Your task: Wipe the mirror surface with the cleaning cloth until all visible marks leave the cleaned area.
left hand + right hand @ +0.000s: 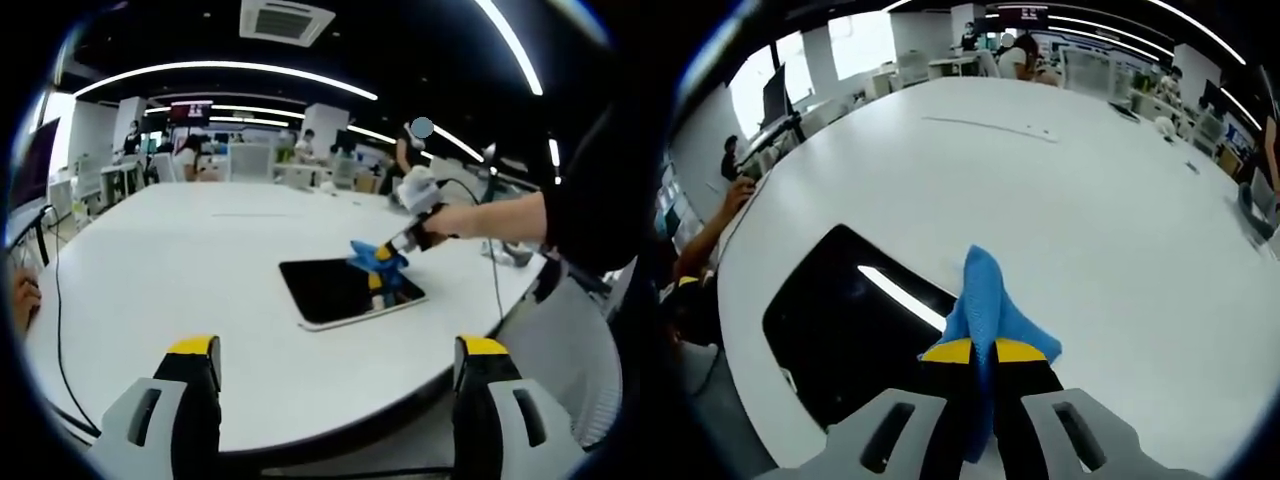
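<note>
On a wide white oval table (180,280), the right gripper (983,352) pinches a soft, limp blue cleaning cloth (987,310) at its bunched middle over the flat, dark, fragile-looking rectangular mirror (840,320), while the left gripper (340,385) hangs back, jaws apart and empty.

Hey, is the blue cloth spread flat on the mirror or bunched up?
Bunched up. The cloth is pinched between the right gripper jaws, standing in a peaked fold over the mirror edge, not laid flat.
</note>
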Demonstrator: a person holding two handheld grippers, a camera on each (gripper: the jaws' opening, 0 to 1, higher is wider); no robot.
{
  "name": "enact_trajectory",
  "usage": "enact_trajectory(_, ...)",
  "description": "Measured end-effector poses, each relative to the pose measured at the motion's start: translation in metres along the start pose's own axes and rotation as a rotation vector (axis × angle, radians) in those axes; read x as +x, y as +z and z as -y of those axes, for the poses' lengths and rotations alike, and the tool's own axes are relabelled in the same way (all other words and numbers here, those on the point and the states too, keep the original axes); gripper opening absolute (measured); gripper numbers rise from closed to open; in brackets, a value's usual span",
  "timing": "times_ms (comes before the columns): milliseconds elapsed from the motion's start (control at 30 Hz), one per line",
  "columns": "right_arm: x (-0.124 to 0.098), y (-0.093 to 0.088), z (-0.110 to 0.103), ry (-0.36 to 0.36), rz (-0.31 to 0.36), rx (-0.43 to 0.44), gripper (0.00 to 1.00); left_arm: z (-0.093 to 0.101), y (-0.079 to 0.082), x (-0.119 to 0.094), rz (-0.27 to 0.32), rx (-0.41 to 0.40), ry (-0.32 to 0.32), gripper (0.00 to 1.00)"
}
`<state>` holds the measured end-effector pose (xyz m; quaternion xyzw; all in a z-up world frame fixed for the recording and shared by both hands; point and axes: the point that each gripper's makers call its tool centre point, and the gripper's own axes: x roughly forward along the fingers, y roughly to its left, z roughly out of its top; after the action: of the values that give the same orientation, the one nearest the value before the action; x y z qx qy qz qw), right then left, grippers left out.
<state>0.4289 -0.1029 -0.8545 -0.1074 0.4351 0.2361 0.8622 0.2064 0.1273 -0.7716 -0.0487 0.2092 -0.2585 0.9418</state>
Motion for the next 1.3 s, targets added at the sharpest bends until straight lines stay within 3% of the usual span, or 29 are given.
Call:
enact_trajectory(700,0.011,0.015,-0.028,0.033,0.005,-0.032,0.01,0.0,0.0,0.001,0.006,-0.007,-0.005,0.98)
enact_trajectory(1033,0.021,0.023,-0.029,0.044,0.002,-0.047,0.01,0.001,0.001,0.001,0.011,-0.008,-0.009,0.97)
enact_trajectory(1300,0.021,0.026,-0.045,0.059,0.012,-0.046,0.01,0.001,0.001,0.001,0.011,-0.009,-0.011,0.97)
